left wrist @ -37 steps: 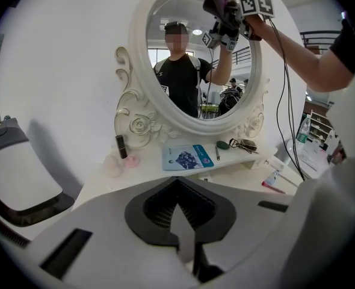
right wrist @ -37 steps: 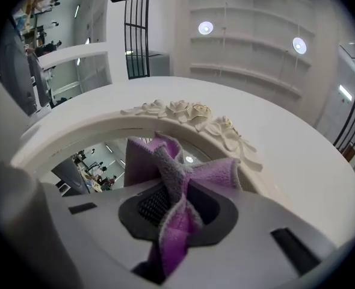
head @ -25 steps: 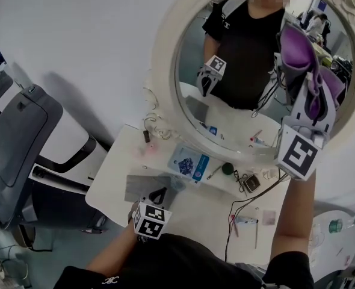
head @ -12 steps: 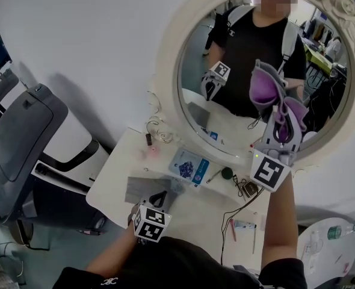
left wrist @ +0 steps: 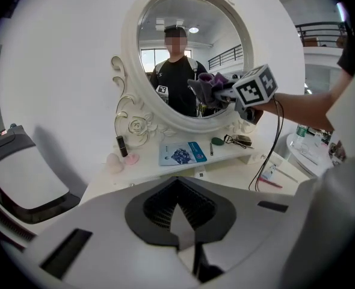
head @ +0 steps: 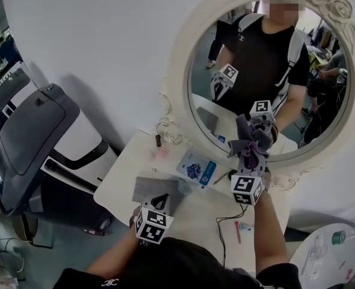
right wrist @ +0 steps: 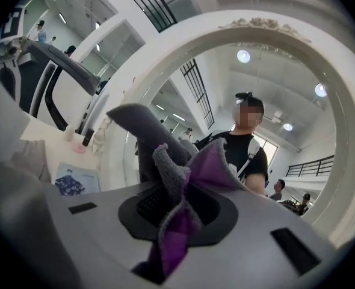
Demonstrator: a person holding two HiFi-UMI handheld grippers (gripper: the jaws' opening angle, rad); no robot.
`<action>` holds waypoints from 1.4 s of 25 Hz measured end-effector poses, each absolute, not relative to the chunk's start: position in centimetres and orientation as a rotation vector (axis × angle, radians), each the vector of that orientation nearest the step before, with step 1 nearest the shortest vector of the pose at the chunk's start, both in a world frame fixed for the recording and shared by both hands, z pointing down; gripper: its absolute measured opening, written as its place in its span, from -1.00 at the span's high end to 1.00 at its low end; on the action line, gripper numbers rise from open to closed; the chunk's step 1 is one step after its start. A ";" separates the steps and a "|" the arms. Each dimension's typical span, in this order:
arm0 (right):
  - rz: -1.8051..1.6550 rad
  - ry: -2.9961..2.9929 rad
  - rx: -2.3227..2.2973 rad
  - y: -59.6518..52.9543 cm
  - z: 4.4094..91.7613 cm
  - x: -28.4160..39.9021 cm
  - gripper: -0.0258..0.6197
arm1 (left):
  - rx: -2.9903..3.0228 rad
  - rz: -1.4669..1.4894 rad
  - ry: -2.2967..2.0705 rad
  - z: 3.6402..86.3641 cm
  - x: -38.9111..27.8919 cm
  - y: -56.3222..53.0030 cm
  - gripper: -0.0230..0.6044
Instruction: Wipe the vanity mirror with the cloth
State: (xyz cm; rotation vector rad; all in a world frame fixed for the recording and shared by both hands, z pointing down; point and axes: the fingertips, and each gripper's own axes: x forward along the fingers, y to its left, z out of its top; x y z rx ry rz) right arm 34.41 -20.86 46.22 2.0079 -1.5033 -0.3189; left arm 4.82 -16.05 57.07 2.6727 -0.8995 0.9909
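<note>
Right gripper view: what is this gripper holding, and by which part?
The right gripper is shut on the purple-grey cloth, pinching a bunched fold; the rest sticks out beyond the jaws.

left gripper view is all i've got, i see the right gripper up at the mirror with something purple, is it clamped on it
observer: yes, the right gripper view shows the right gripper shut on the purple and grey cloth, bunched between its jaws.
operator: where on the mirror is it
observer: head view: low on the mirror glass, just above the bottom frame.
operator: and my left gripper
observer: head view: the left gripper hangs low over a grey mat on the table.
</note>
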 end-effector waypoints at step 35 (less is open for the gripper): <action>-0.723 -1.246 2.458 -11.2 16.1 44.5 0.76 | 2.603 1.008 -0.828 60.5 5.3 -17.2 0.93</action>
